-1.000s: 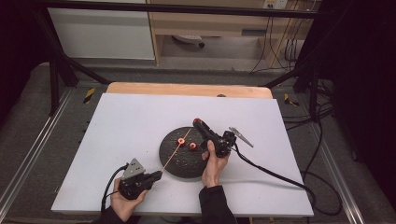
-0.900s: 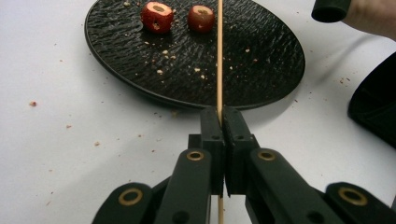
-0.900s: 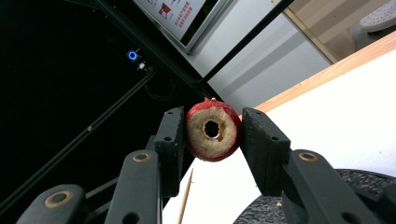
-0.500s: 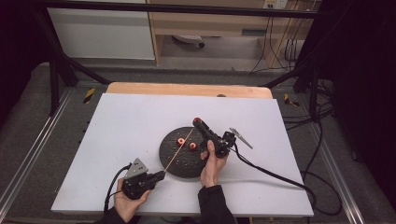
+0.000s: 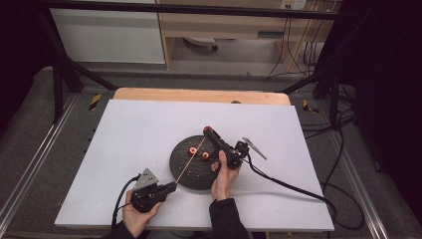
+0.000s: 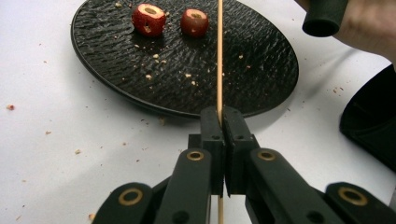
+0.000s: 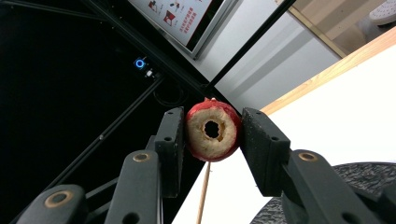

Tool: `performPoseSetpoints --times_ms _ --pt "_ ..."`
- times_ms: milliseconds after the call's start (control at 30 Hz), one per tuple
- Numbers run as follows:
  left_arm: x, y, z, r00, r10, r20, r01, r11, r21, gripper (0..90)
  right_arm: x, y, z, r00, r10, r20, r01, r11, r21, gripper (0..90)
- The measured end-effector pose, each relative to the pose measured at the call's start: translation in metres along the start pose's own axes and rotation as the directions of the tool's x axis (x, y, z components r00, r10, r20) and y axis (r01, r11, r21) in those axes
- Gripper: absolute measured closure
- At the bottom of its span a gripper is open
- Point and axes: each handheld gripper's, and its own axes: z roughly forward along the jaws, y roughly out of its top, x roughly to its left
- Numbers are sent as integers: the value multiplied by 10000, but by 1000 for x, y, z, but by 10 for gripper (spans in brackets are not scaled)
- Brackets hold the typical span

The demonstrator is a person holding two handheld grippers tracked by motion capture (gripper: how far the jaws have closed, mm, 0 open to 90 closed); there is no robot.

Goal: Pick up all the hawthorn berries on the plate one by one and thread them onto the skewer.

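Overhead, skewer (image 5: 189, 160) tip hidden behind cored fruit (image 7: 213, 135) in right jaws; left jaws clenching skewer.

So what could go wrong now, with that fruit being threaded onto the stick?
The skewer is thin and long, clamped at one end by the left hand-held gripper, so it might bend or snap. The cored fruit in the right hand-held gripper could crumble; crumbs already litter the plate.

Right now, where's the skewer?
High view: the wooden skewer runs diagonally over the black plate, its lower end clamped in the left gripper, its tip at the cored red fruit held by the right gripper.
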Motion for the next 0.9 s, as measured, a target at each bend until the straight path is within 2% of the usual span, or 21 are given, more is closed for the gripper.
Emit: performPoseSetpoints --times_ms 200,433,767,900 --pt "-3 1 2 9998 -206 -28 206 9997 -123 879 2 -3 2 10000 19 -57 -19 10000 36 609" --pt "-8 3 4 9988 -414 -262 409 9990 -194 881 2 -6 2 10000 46 -52 -46 10000 -23 610" --pt "-14 9 6 9987 -304 -399 299 9995 -140 883 3 -5 1 10000 51 -80 -51 10000 -56 611" --pt "-12 13 8 9981 -539 -300 536 9985 -103 883 2 -7 0 9999 74 -104 -73 9999 95 612"
